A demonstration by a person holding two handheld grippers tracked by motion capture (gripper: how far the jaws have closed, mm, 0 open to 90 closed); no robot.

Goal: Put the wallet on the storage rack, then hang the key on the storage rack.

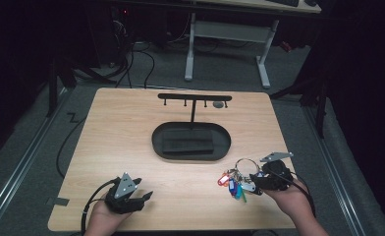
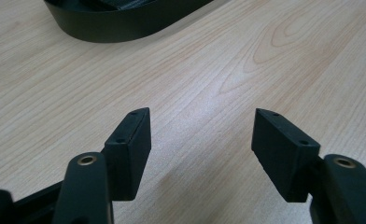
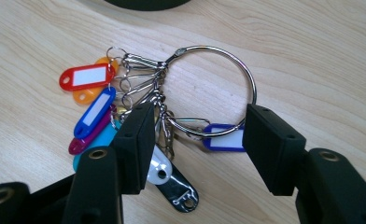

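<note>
Nearest us, at lower right of the high view, our right gripper (image 3: 195, 135) stands open astride the key ring (image 3: 218, 88) — tags fanning left. Our left gripper (image 1: 127, 196), open and empty, idles lower left; the hook stand (image 1: 194, 97) waits beyond.

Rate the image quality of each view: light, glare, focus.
High view: table evenly lit, surroundings nearly black, key ring small and soft. Left gripper view: mild sheen on the wood, the open left tool sharp, tray edge slightly soft. Right gripper view: key ring crisp, faint glints on metal, the open right tool sharp.
</note>
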